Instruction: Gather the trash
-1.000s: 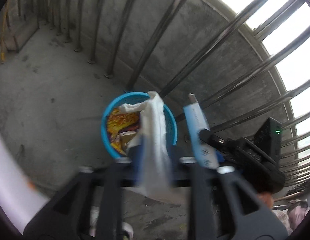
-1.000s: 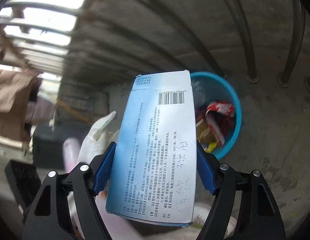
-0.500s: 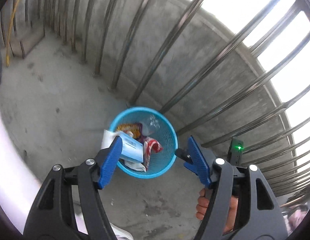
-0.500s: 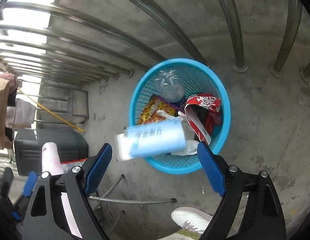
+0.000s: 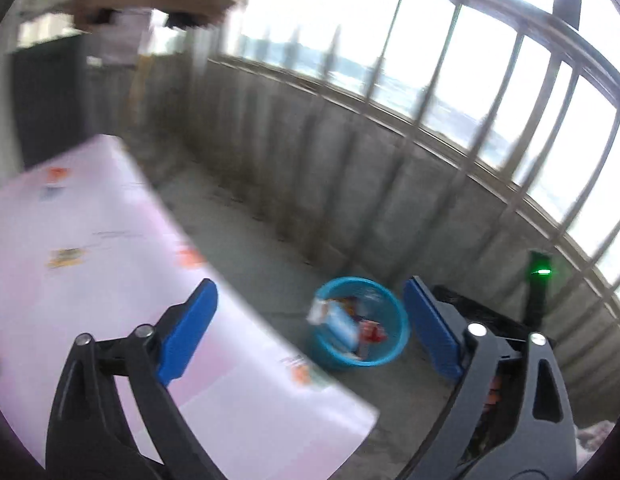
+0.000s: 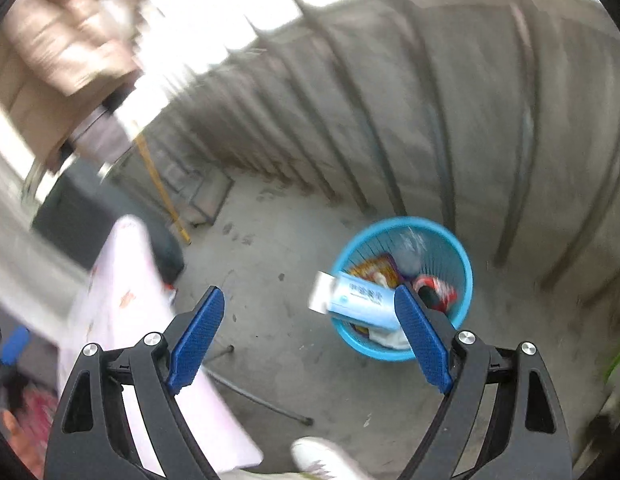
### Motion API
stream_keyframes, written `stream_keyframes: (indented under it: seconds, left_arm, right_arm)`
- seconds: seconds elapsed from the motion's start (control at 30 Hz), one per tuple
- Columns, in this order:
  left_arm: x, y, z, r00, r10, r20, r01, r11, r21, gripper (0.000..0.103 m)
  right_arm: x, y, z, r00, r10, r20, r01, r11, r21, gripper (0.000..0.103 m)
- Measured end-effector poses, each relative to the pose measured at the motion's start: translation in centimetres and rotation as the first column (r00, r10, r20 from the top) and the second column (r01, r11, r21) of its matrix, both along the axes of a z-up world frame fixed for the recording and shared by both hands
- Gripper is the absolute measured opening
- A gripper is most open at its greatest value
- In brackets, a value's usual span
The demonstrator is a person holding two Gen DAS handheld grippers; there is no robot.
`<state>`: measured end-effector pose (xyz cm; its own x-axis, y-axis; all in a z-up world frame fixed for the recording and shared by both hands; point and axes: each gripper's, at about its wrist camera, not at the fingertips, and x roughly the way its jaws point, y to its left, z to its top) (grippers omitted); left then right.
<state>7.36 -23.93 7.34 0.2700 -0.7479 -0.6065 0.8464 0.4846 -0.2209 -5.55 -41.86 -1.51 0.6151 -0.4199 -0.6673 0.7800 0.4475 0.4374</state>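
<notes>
A blue-and-white carton [image 6: 360, 300], its print too blurred to read, lies tilted across the rim of the blue basket [image 6: 464, 280] of wrappers at right of centre, while the right gripper [image 6: 310, 340] and left gripper [image 5: 306, 332], jaws just widened, stand spread and empty above the concrete floor [image 6: 278, 320] beside a pink-clothed table [image 5: 90, 260].

Released the white tissue from the left gripper [image 5: 310, 328] and the pale blue box [image 6: 360, 302] from the right gripper [image 6: 310, 336]; both jaw pairs just opened further and stood wide with nothing between them. Landed the box across the rim of the blue basket [image 6: 462, 280], atop the wrappers. Pulled both grippers up and back, bringing the pink tablecloth [image 5: 90, 260] into the left view.
</notes>
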Motion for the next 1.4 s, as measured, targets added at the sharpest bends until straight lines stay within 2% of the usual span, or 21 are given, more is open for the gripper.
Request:
stream_keyframes:
  seconds: [0.07, 0.1, 0.2, 0.3, 0.4, 0.53, 0.6, 0.77, 0.8, 0.87, 0.93, 0.97, 1.0, 1.07, 1.1, 1.17, 1.3, 1.4]
  left_arm:
    - [-0.2, 3.1, 0.8, 0.991, 0.124, 0.051, -0.125, 0.992, 0.02, 0.093]
    - [-0.5, 5.1, 1.3, 0.975, 0.206, 0.083, -0.209, 0.978, 0.021, 0.093]
    - [-1.4, 8.7, 2.0, 0.931, 0.323, 0.169, -0.332, 0.943, 0.028, 0.094]
    - [-3.4, 12.2, 2.0, 0.869, 0.377, 0.319, -0.415, 0.908, 0.058, 0.094]
    - [-5.0, 14.4, 1.5, 0.826, 0.413, 0.383, -0.481, 0.871, 0.096, 0.094]
    - [-7.1, 17.3, 0.8, 0.824, 0.44, 0.358, -0.514, 0.846, 0.141, 0.094]
    - [-7.8, 18.7, 0.1, 0.807, 0.487, 0.335, -0.557, 0.815, 0.157, 0.094]
    - [-8.7, 22.0, -2.6, 0.769, 0.607, 0.199, -0.639, 0.741, 0.206, 0.094]
    - [-8.7, 22.4, -3.3, 0.756, 0.632, 0.172, -0.655, 0.724, 0.216, 0.094]
    - [-8.7, 22.8, -3.7, 0.733, 0.659, 0.168, -0.68, 0.699, 0.222, 0.094]
    - [-8.4, 23.3, -3.6, 0.697, 0.695, 0.176, -0.717, 0.666, 0.206, 0.094]
    - [-8.3, 23.5, -3.3, 0.679, 0.713, 0.173, -0.733, 0.652, 0.191, 0.094]
    - [-8.0, 23.7, -3.0, 0.651, 0.742, 0.159, -0.759, 0.629, 0.169, 0.094]
    - [-7.7, 23.9, -3.1, 0.622, 0.774, 0.116, -0.781, 0.603, 0.162, 0.094]
    - [-7.8, 23.9, -3.3, 0.617, 0.781, 0.096, -0.784, 0.598, 0.168, 0.094]
    - [-7.8, 23.7, -4.1, 0.624, 0.78, 0.048, -0.771, 0.605, 0.202, 0.094]
    - [-7.9, 22.1, -6.3, 0.673, 0.74, 0.02, -0.708, 0.635, 0.309, 0.094]
    - [-7.5, 21.8, -6.9, 0.673, 0.739, 0.026, -0.704, 0.63, 0.327, 0.094]
  right_arm:
    - [1.0, 3.2, 3.2, 0.998, 0.054, -0.017, -0.056, 0.99, -0.13, 0.094]
    - [1.5, 5.1, 4.9, 0.996, 0.083, -0.021, -0.086, 0.974, -0.209, 0.097]
    - [2.4, 10.0, 8.5, 0.987, 0.157, -0.038, -0.16, 0.917, -0.365, 0.097]
    - [2.6, 14.1, 10.6, 0.977, 0.21, -0.023, -0.197, 0.869, -0.454, 0.097]
    - [2.8, 17.3, 11.8, 0.967, 0.255, -0.024, -0.237, 0.853, -0.464, 0.097]
    - [2.9, 20.4, 11.9, 0.948, 0.317, -0.024, -0.291, 0.835, -0.466, 0.097]
    - [3.4, 21.5, 11.7, 0.932, 0.352, -0.084, -0.352, 0.828, -0.436, 0.097]
    - [3.2, 22.7, 9.9, 0.908, 0.361, -0.212, -0.417, 0.828, -0.374, 0.097]
    - [3.3, 22.8, 9.5, 0.899, 0.369, -0.237, -0.433, 0.829, -0.355, 0.097]
    - [3.5, 23.3, 8.4, 0.867, 0.391, -0.308, -0.483, 0.81, -0.332, 0.097]
    - [3.6, 23.7, 7.9, 0.832, 0.405, -0.378, -0.531, 0.778, -0.336, 0.097]
    - [3.5, 23.8, 7.8, 0.828, 0.402, -0.391, -0.537, 0.771, -0.343, 0.097]
    - [3.5, 23.8, 7.9, 0.825, 0.39, -0.41, -0.537, 0.768, -0.35, 0.097]
    - [3.4, 23.7, 7.8, 0.821, 0.378, -0.429, -0.533, 0.775, -0.338, 0.097]
    - [3.4, 23.5, 7.6, 0.818, 0.372, -0.438, -0.529, 0.786, -0.32, 0.097]
    - [3.3, 23.4, 7.2, 0.817, 0.367, -0.445, -0.521, 0.8, -0.297, 0.097]
    - [2.7, 22.7, 6.1, 0.812, 0.341, -0.473, -0.498, 0.827, -0.26, 0.097]
    - [2.3, 22.0, 5.5, 0.811, 0.334, -0.479, -0.485, 0.843, -0.233, 0.097]
